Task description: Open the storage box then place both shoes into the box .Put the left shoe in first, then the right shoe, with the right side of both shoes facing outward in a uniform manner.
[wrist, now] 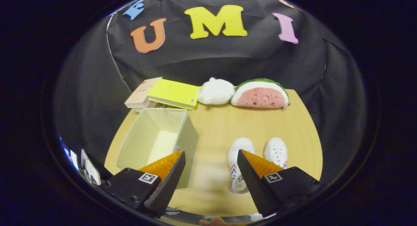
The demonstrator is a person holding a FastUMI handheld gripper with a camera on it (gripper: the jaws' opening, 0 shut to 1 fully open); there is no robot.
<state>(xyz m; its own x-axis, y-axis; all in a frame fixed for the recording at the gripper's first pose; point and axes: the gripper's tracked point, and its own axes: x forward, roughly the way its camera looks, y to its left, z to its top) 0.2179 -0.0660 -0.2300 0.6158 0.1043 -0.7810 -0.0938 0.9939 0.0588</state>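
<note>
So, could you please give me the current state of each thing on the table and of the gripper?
Box: open, upright, empty.
Left shoe: on the table, outside the box.
Right shoe: on the table beside it.
Gripper: open, holding nothing.
Books: closed, stacked behind the box.
Watermelon plush: lying flat beside the white plush.

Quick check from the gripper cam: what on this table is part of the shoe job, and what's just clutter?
Job:
storage box, open
left shoe
right shoe
gripper, open, holding nothing

Clutter, at the far edge of the table:
yellow book
tan book
white plush
watermelon plush
</note>
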